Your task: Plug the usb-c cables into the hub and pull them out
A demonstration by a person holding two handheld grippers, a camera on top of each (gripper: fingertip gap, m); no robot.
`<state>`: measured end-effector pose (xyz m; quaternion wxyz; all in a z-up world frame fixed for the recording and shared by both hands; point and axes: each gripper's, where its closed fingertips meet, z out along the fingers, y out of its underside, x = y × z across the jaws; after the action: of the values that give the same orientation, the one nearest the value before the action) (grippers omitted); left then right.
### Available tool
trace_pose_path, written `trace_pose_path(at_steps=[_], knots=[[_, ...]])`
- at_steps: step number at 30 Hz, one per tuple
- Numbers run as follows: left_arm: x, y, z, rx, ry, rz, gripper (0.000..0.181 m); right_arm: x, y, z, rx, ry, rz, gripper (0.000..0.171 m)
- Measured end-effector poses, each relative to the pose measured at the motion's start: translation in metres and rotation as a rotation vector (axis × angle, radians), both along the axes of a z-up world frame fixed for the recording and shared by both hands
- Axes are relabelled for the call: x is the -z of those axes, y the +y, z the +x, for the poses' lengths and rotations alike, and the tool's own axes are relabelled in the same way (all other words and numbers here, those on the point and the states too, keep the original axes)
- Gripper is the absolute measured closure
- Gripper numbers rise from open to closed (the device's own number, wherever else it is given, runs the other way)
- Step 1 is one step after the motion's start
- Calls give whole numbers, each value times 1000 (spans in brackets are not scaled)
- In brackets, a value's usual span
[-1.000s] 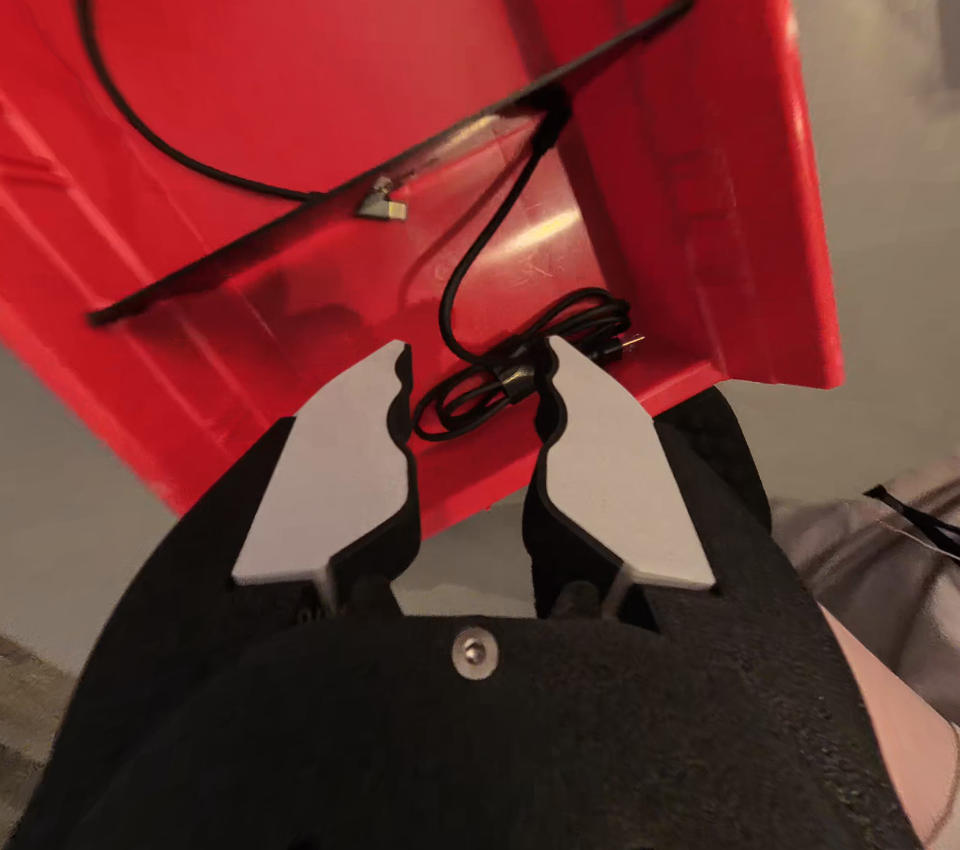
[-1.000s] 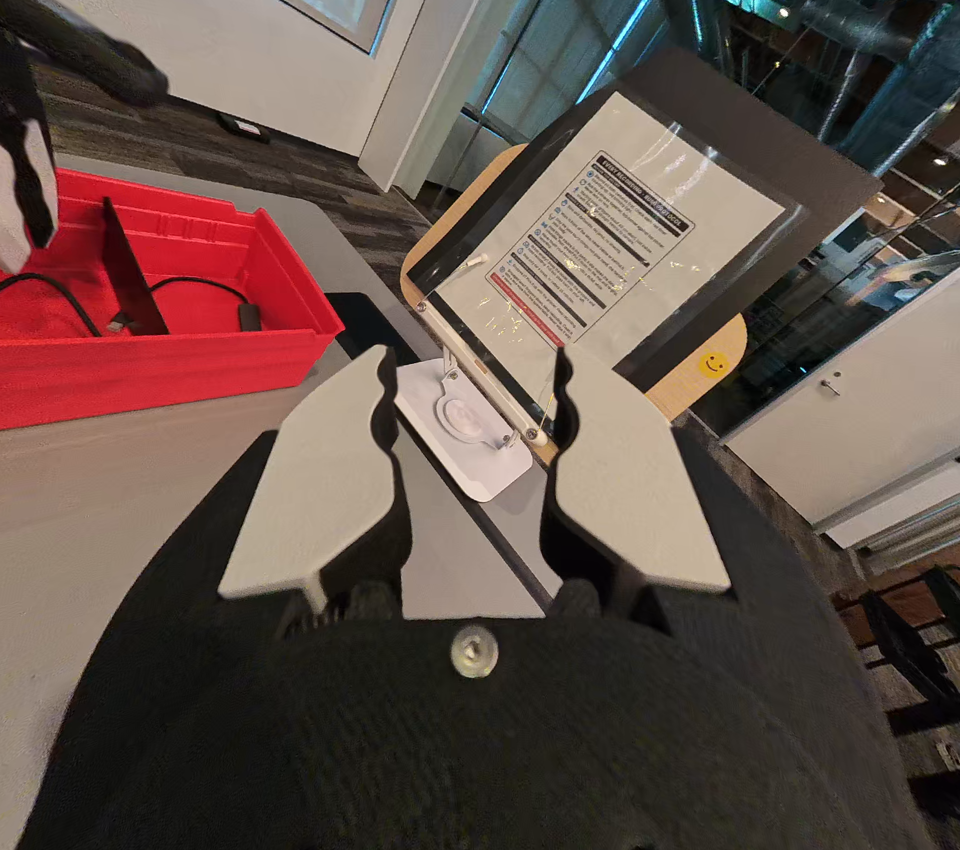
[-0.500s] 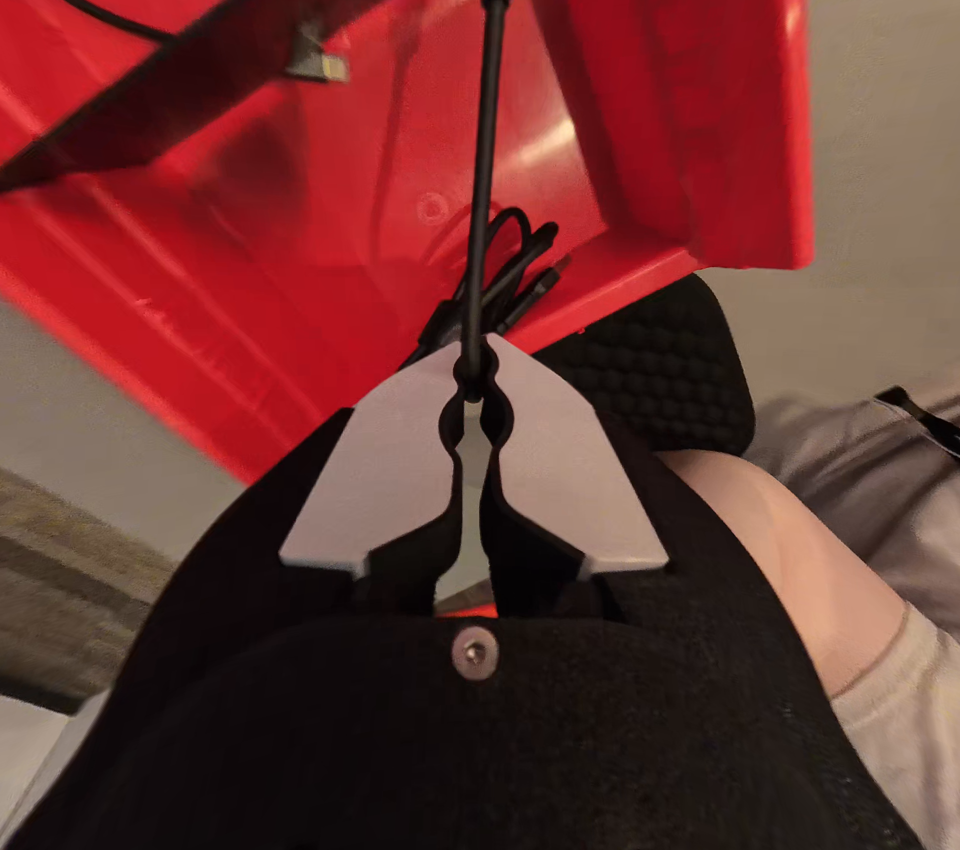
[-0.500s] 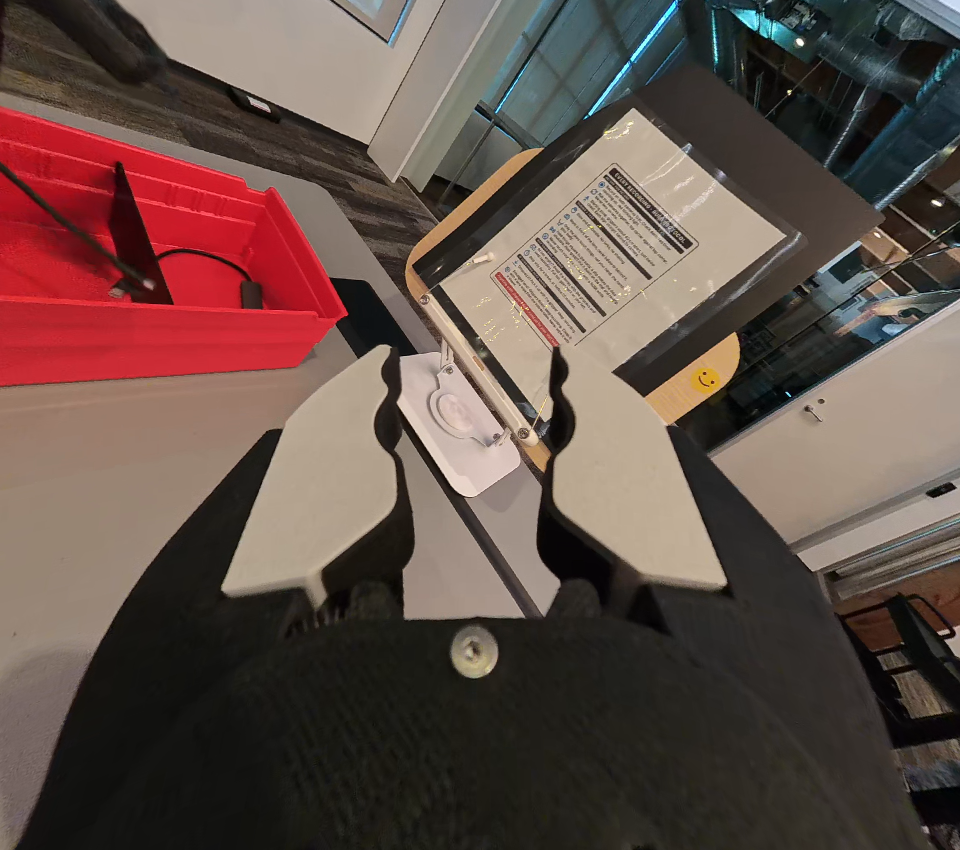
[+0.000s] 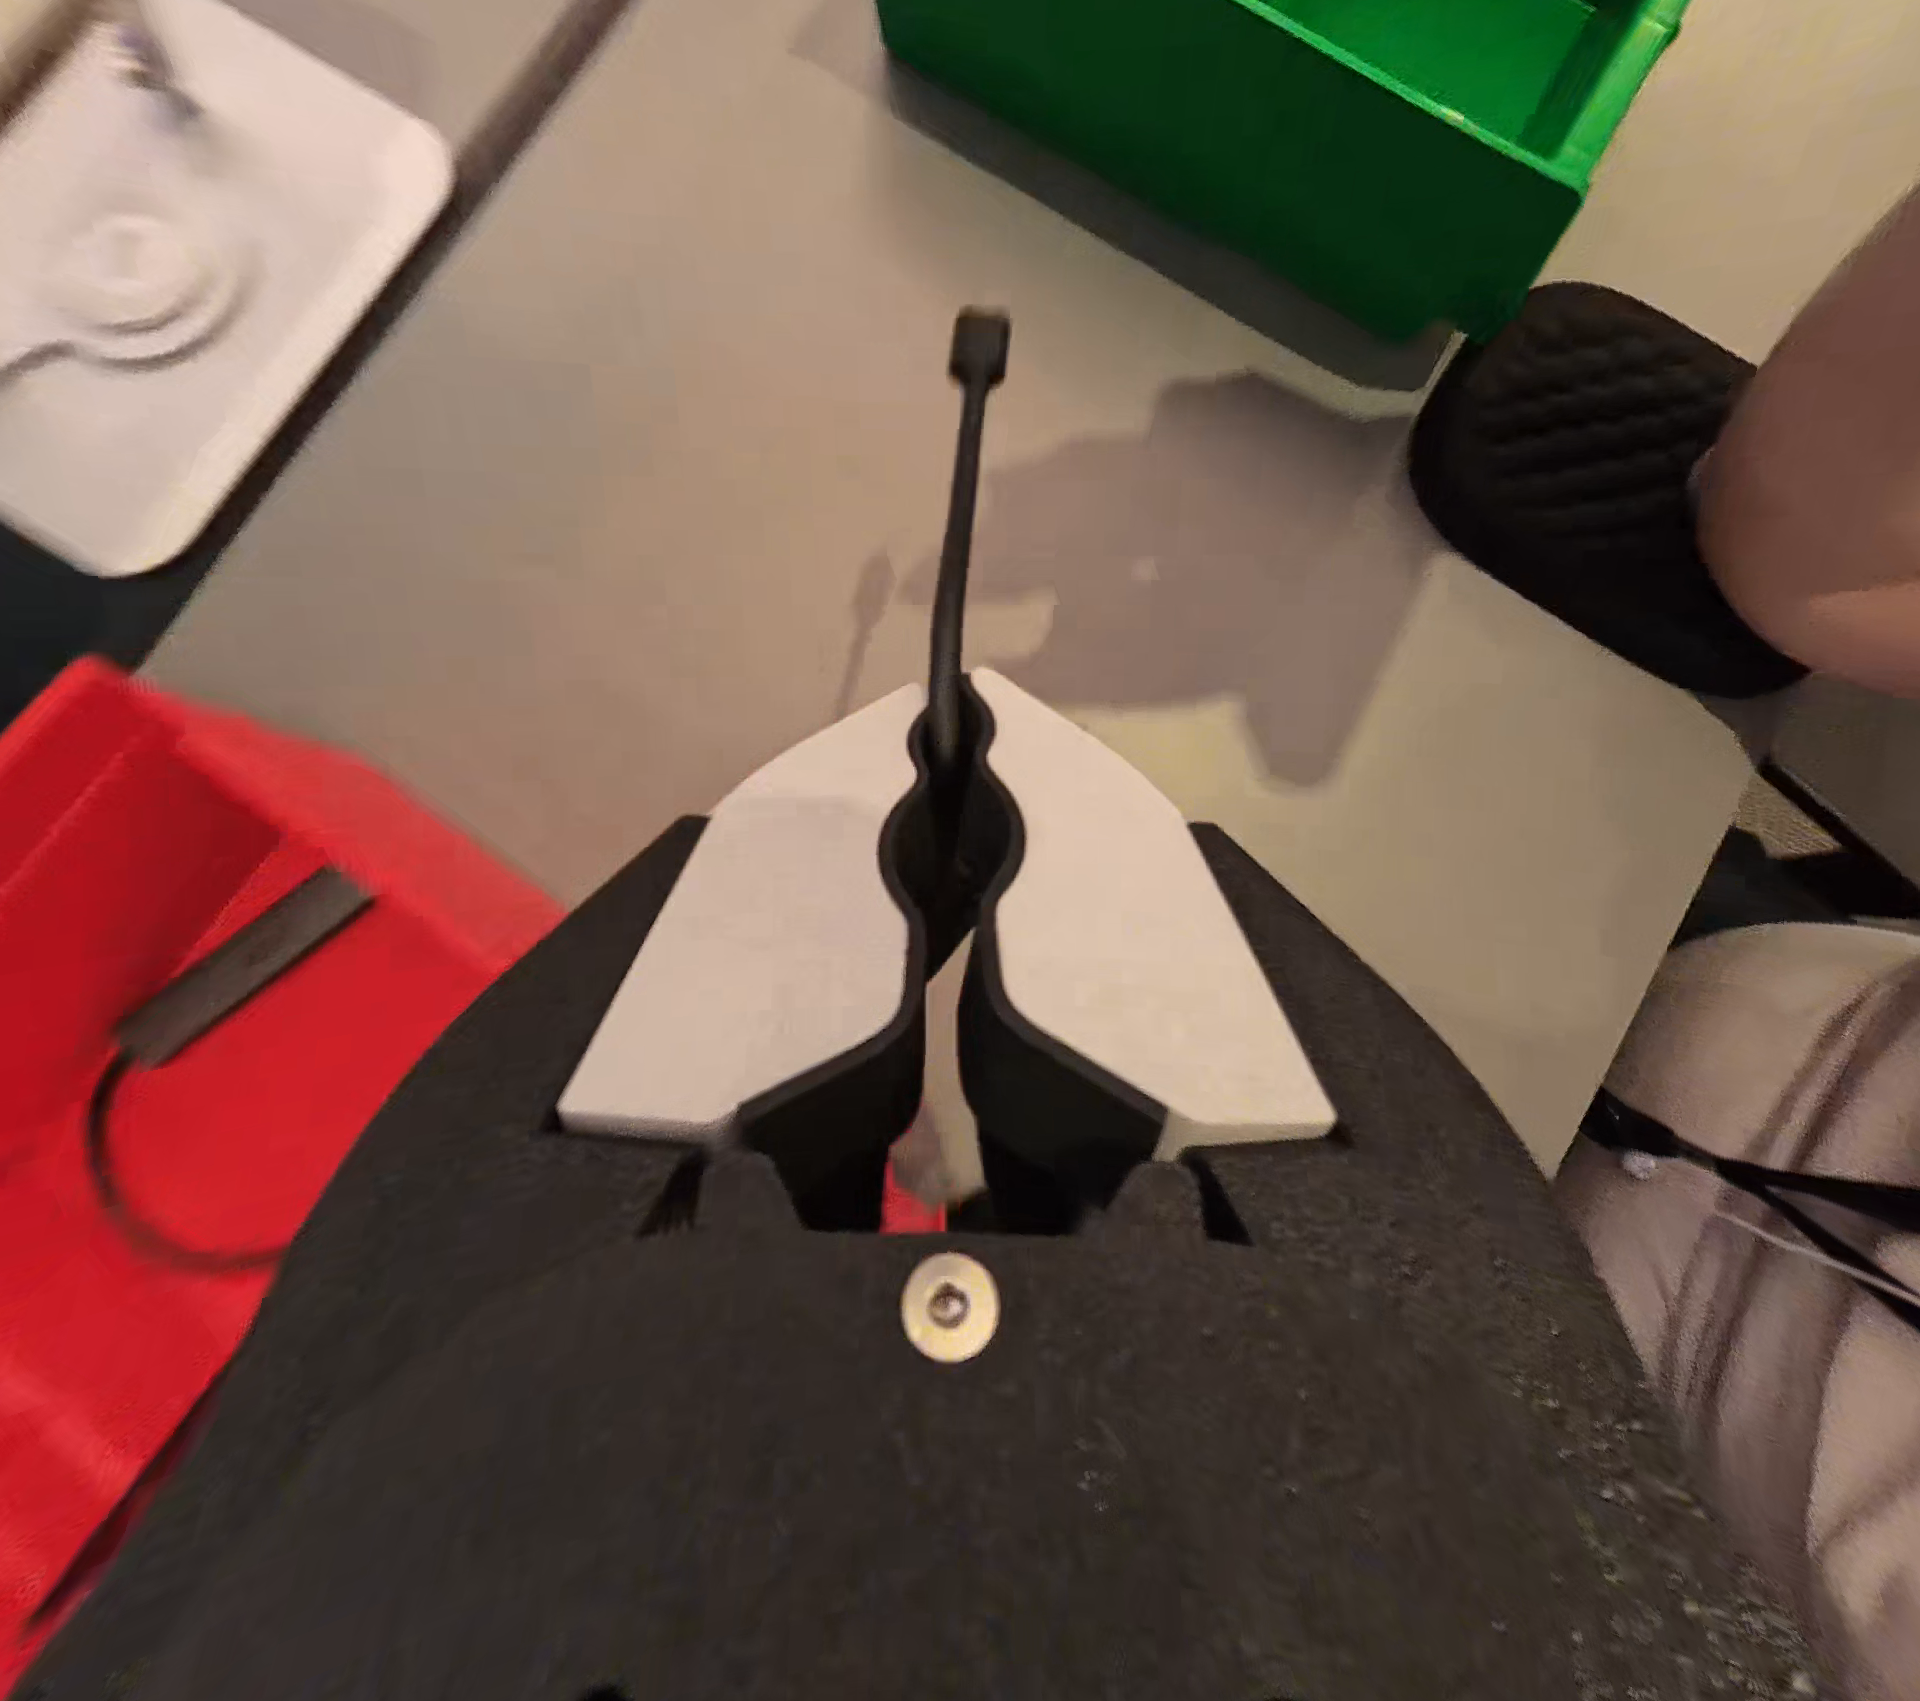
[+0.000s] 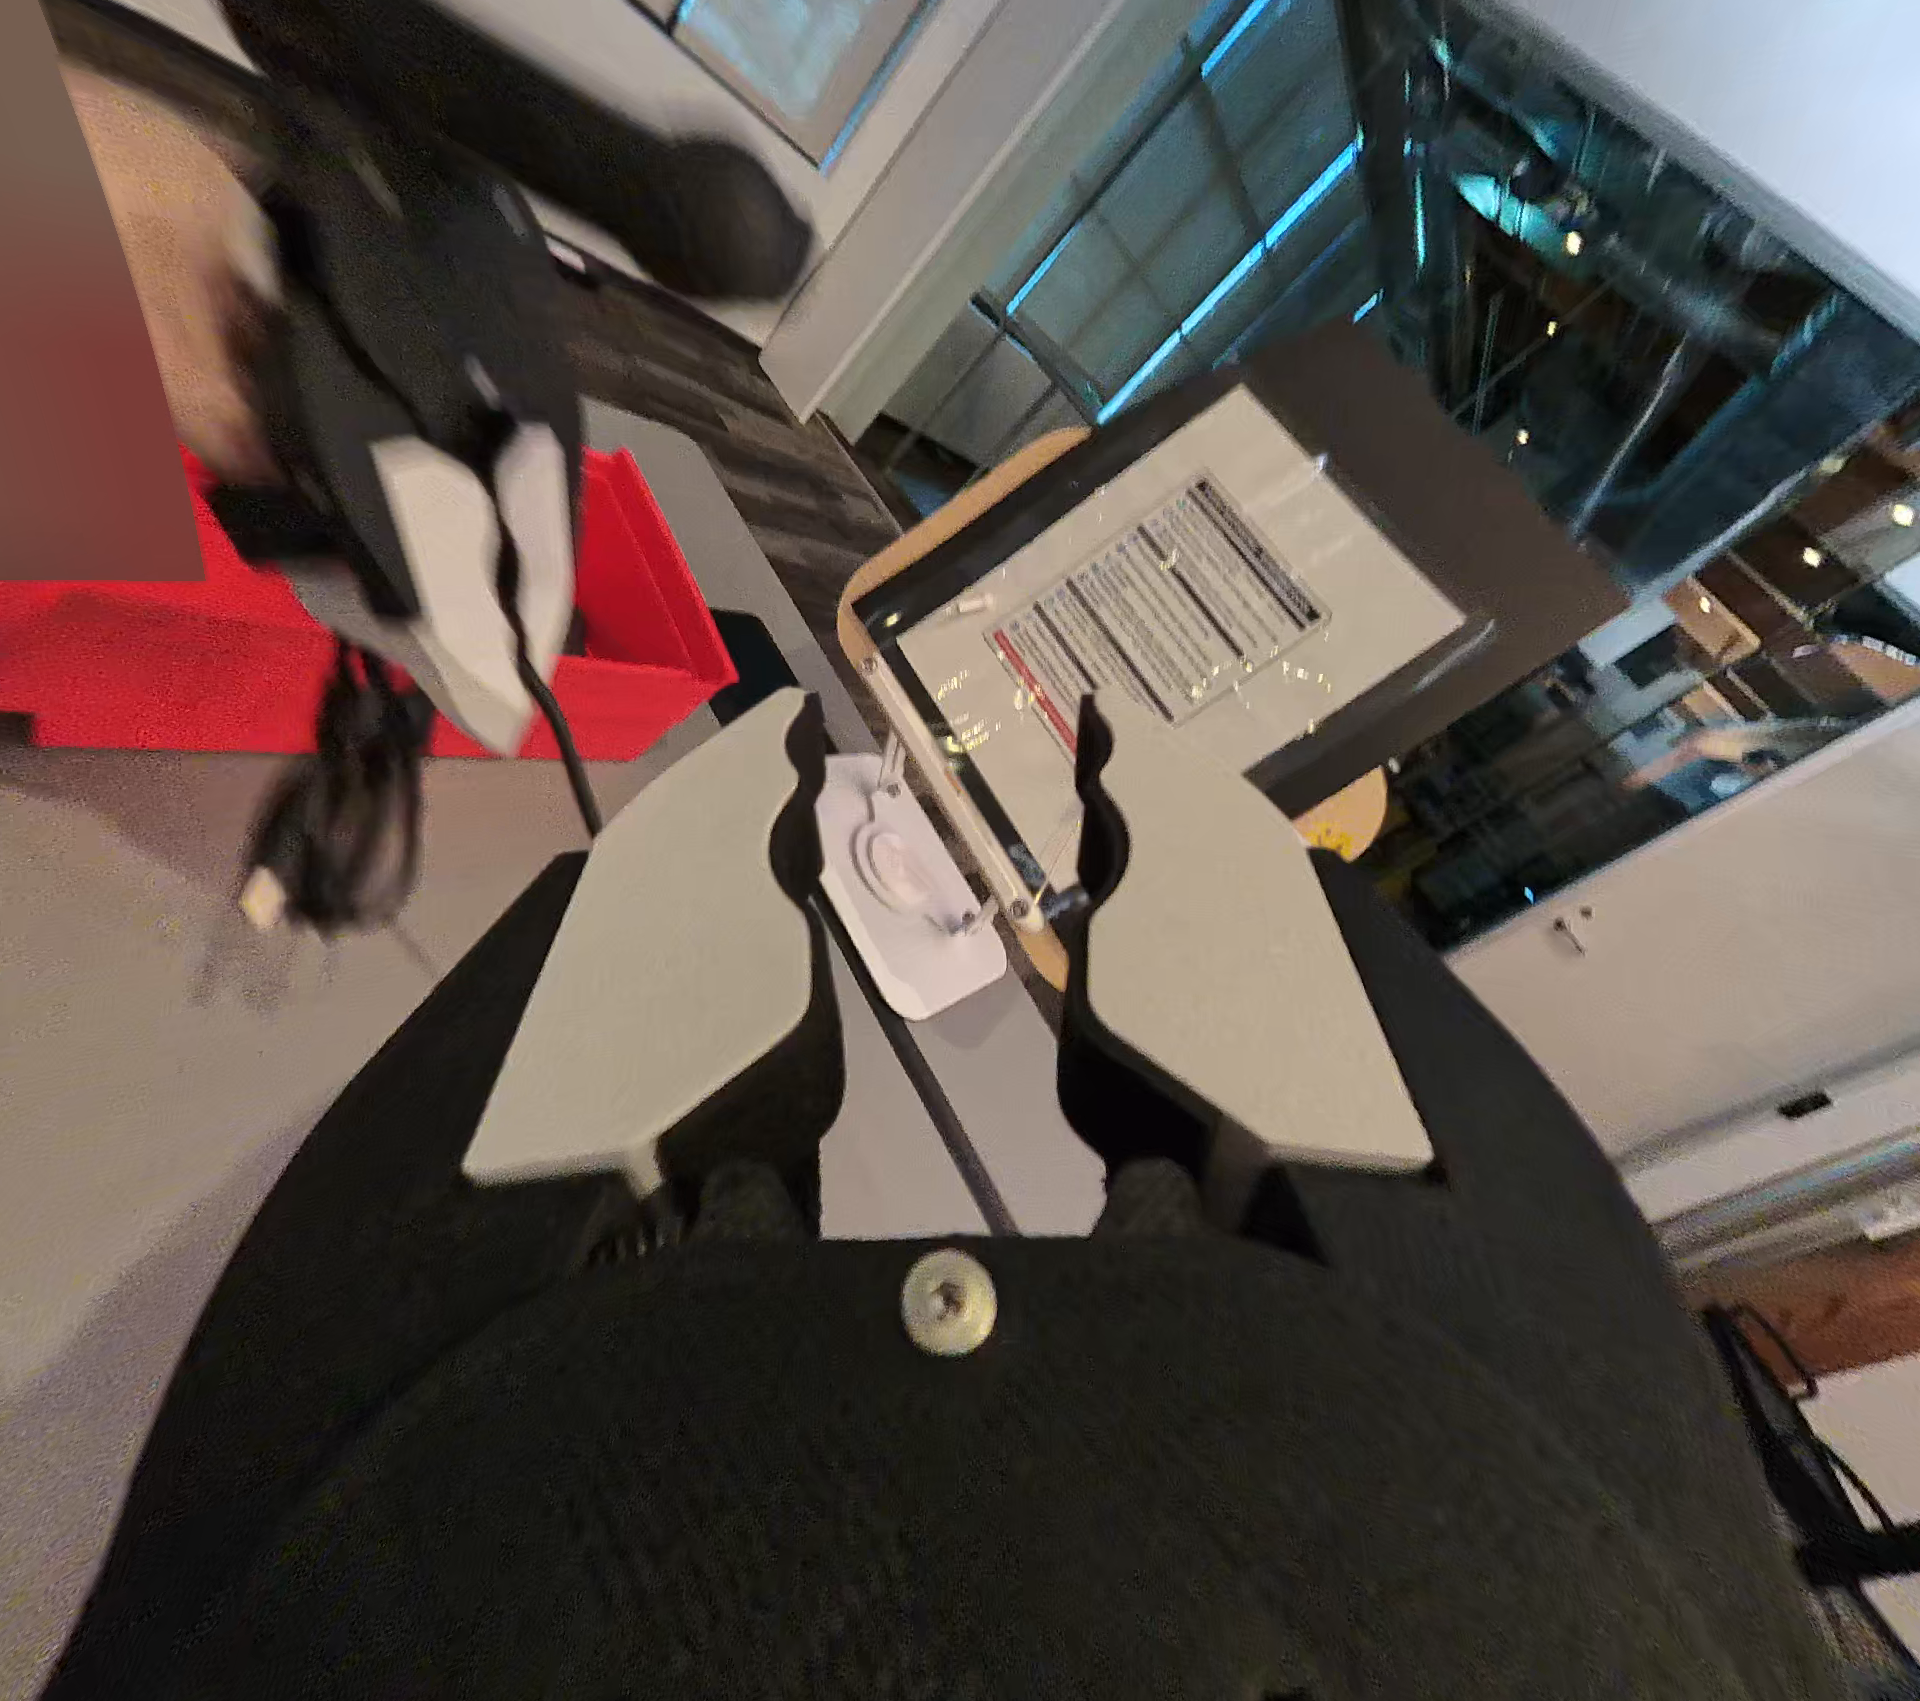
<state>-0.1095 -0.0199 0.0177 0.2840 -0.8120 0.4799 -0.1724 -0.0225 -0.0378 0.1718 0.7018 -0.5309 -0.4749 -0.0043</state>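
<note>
Grey surface [image 5: 582, 446] spreads beyond the red plastic bin [image 5: 125, 976]. My left tool [image 5: 948, 695] is clamped on a thin black usb-c cable [image 5: 961, 529], plug forward above the surface; my right tool [image 6: 940, 747] stands apart, empty. I should keep the plug straight while carrying it toward the hub, which I judge sits in the bin.

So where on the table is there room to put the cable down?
Bare grey table lies open between the red bin, the green bin and the white plate. It is crowded near the green bin's corner, where the right gripper's handle sits.
</note>
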Motion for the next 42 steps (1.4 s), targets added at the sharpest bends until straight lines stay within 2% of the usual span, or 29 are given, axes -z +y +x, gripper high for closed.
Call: trace_pose_path(at_steps=[5, 11, 14, 16, 18, 21, 25, 27, 28, 29, 30, 31, 33, 35, 38, 42], knots=[[51, 14, 57, 107, -91, -160, 181, -10, -21, 2, 7, -33, 71, 126], [110, 8, 63, 167, 21, -356, 181, -6, -16, 9, 52, -79, 77, 126], [108, -3, 70, 250, -39, -397, 180, -4, -15, 10, 52, -89, 73, 126], [96, -6, 74, 279, -114, -423, 153, -4, -15, 12, 51, -89, 70, 126], [84, -4, 64, 280, -116, -393, 143, -4, -16, 12, 42, -86, 71, 126], [44, 8, 39, 239, -207, -262, 145, -5, -20, 13, 18, -80, 75, 126], [-29, 46, -19, 127, -396, 94, 145, -8, -21, 20, 27, -81, 98, 126], [-48, 72, -57, 102, -367, 339, 142, -9, -21, 22, 17, -68, 100, 126], [-51, 88, -77, 99, -308, 479, 147, -9, -20, 22, 15, -63, 98, 126], [-50, 105, -94, 104, -246, 609, 159, -9, -19, 23, 15, -62, 97, 126], [-40, 119, -109, 136, -161, 675, 167, -8, -18, 23, 20, -66, 97, 126], [-20, 131, -122, 169, -55, 648, 170, -7, -15, 24, 28, -72, 96, 126], [28, 145, -145, 241, 147, 509, 166, -5, -12, 24, 43, -90, 96, 126], [64, 154, -160, 305, 267, 417, 162, -2, -7, 24, 56, -102, 90, 126], [100, 166, -172, 416, 410, 364, 159, 5, 2, 22, 87, -134, 78, 126], [137, 177, -183, 534, 592, 252, 167, 16, 16, 15, 121, -182, 59, 127]])
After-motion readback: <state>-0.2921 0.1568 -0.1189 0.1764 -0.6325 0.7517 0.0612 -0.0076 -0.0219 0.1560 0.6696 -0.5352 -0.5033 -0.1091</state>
